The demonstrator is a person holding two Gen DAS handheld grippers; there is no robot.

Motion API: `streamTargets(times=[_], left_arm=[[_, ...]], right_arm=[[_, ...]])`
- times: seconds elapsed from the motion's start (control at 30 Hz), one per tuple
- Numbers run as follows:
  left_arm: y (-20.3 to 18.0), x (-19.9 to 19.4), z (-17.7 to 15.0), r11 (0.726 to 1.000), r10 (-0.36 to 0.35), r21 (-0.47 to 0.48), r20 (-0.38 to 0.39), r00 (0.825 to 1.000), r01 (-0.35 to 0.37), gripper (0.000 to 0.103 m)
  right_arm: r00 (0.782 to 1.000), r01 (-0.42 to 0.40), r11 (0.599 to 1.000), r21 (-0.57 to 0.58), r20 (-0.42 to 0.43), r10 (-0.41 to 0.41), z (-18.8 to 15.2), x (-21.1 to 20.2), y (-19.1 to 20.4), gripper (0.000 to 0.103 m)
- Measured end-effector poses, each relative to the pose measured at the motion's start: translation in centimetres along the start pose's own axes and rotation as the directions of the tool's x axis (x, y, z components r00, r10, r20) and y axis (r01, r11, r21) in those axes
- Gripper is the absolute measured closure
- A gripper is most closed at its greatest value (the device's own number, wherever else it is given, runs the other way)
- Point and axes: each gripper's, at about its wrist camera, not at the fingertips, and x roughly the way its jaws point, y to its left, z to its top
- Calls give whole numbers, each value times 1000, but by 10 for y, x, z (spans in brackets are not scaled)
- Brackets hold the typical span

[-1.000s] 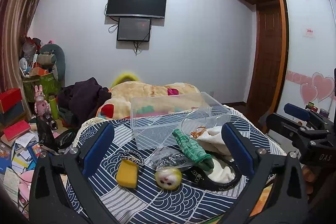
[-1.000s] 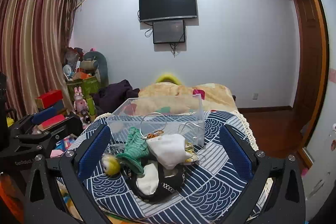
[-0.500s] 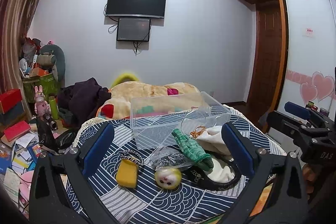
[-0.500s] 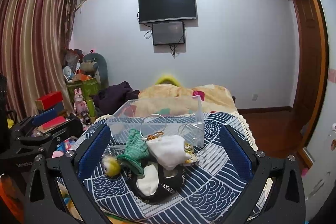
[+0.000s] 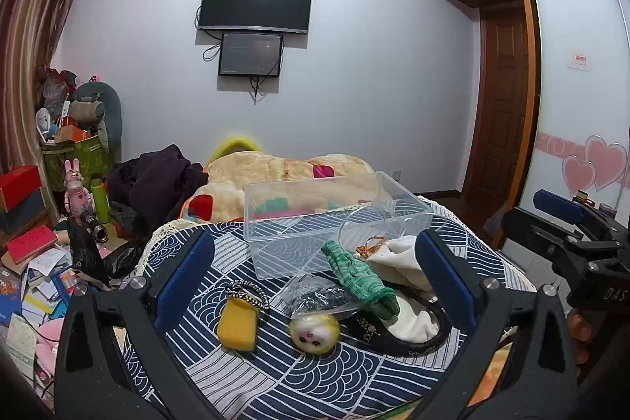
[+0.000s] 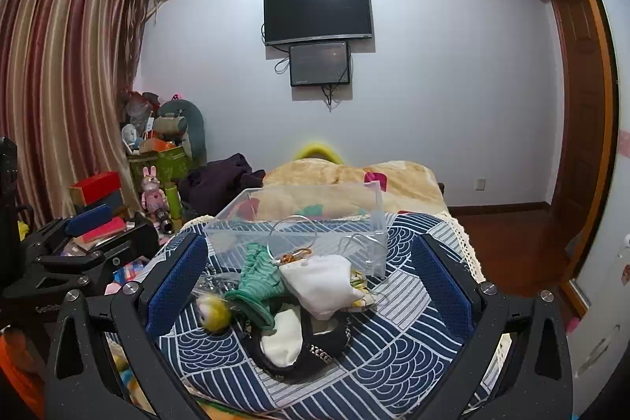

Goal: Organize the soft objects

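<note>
A clear plastic bin (image 5: 334, 219) stands on the blue patterned cloth (image 5: 299, 376); it also shows in the right wrist view (image 6: 307, 223). In front of it lie a yellow sponge (image 5: 237, 326), a yellow plush ball (image 5: 314, 328), a green knit sock (image 5: 360, 276), white cloth (image 5: 401, 254) and a black band (image 5: 397, 335). My left gripper (image 5: 311, 274) is open and empty, held back from the pile. My right gripper (image 6: 309, 280) is open and empty, facing the green sock (image 6: 258, 274), white cloth (image 6: 319, 280) and plush ball (image 6: 212, 310).
A crumpled clear bag (image 5: 315, 296) and a striped hair tie (image 5: 248, 292) lie among the items. A beige blanket (image 5: 283, 172) lies behind the bin. Boxes, books and toys crowd the floor at left (image 5: 35, 247). A wooden door (image 5: 500, 101) is at right.
</note>
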Motion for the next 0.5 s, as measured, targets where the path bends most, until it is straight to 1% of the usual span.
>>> streamTargets(times=[0.5], left_arm=[[-2, 1, 0, 1000, 0, 2, 0, 1000, 0, 0]], right_arm=[[1000, -4, 1000, 1, 5, 4, 1, 0, 1, 0]])
